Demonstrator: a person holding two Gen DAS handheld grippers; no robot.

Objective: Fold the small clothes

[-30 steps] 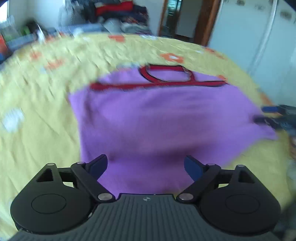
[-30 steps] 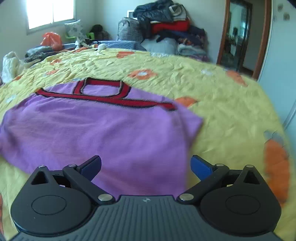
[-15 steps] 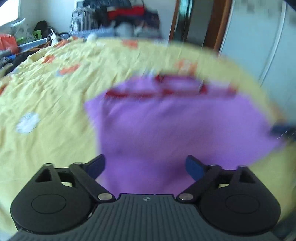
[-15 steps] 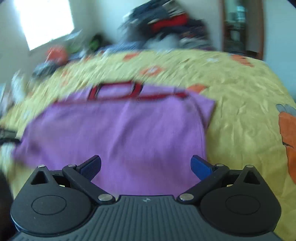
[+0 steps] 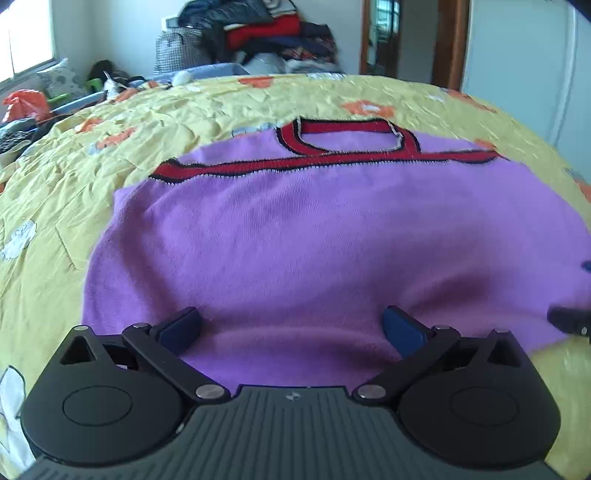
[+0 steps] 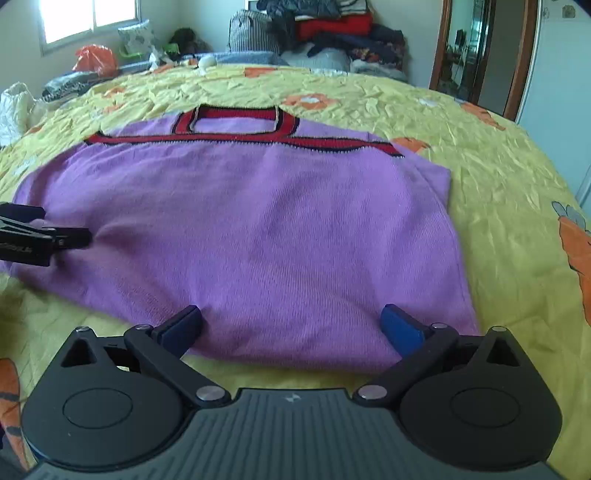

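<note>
A purple knitted sweater (image 5: 314, 229) with red and black trim lies flat on the yellow bedspread (image 5: 110, 147), its neckline at the far side. My left gripper (image 5: 290, 317) hovers over the sweater's near left part. Its jaws are opening, the cloth lies below them and the pads press on nothing. My right gripper (image 6: 290, 317) stands open over the near hem of the sweater (image 6: 258, 221), towards its right side. In the right wrist view the left gripper (image 6: 44, 236) shows at the left edge, over the sweater's left border. The right gripper (image 5: 569, 321) shows at the right edge of the left wrist view.
The bedspread (image 6: 480, 166) has orange flower and carrot prints and spreads wide on all sides. A pile of clothes (image 5: 266, 33) is heaped beyond the far edge. An orange bag (image 6: 94, 57) lies by the window. A doorway (image 6: 465, 48) is at the back right.
The left gripper has come nearer and lower over the sweater's near part, with its jaws slightly wider. The right gripper has shifted sideways, and the left gripper now shows in its view.
</note>
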